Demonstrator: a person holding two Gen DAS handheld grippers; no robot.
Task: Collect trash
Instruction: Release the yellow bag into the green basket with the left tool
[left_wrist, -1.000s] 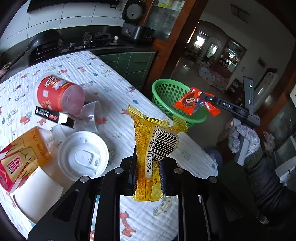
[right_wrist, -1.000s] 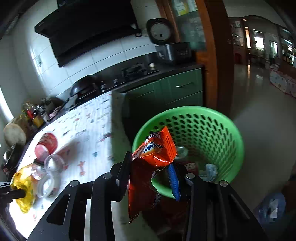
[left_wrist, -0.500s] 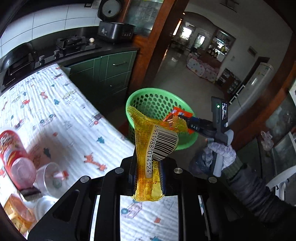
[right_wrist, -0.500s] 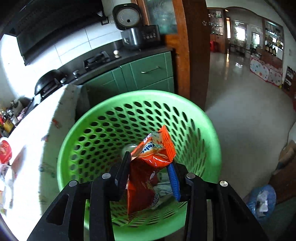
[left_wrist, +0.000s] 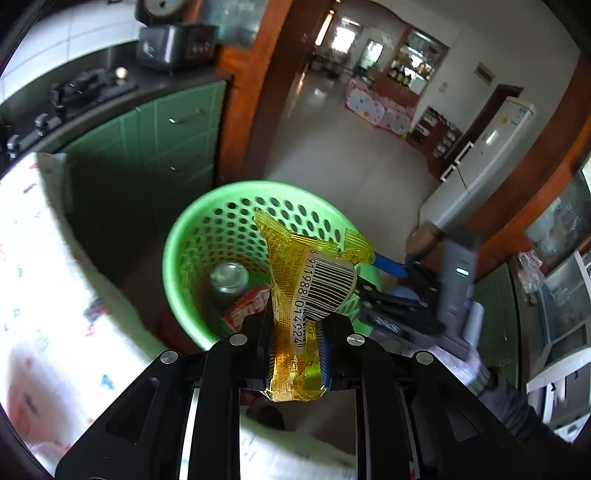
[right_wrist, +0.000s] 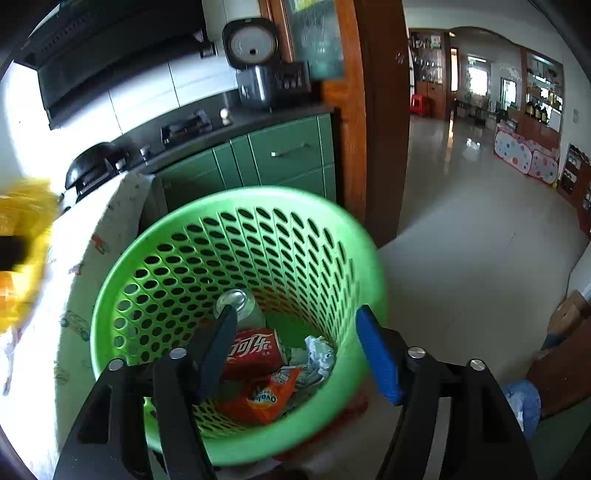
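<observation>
The right gripper (right_wrist: 295, 350), jaws just opened and empty, hangs over the green basket (right_wrist: 177, 251); below it lie one orange snack wrapper (right_wrist: 269, 397), one cola can (right_wrist: 255, 349) and one crumpled paper (right_wrist: 317, 354). The left gripper (left_wrist: 295, 343) pinches one yellow wrapper (left_wrist: 295, 295) ahead of the near rim, and released too soon, this light film could flutter onto the floor.

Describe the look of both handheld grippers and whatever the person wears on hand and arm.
Both grippers, left gripper and right gripper, have black frames with silver round screw heads and blue finger pads. The right unit's grey handle carries a green light. A light knitted glove and dark sleeve are worn.
</observation>
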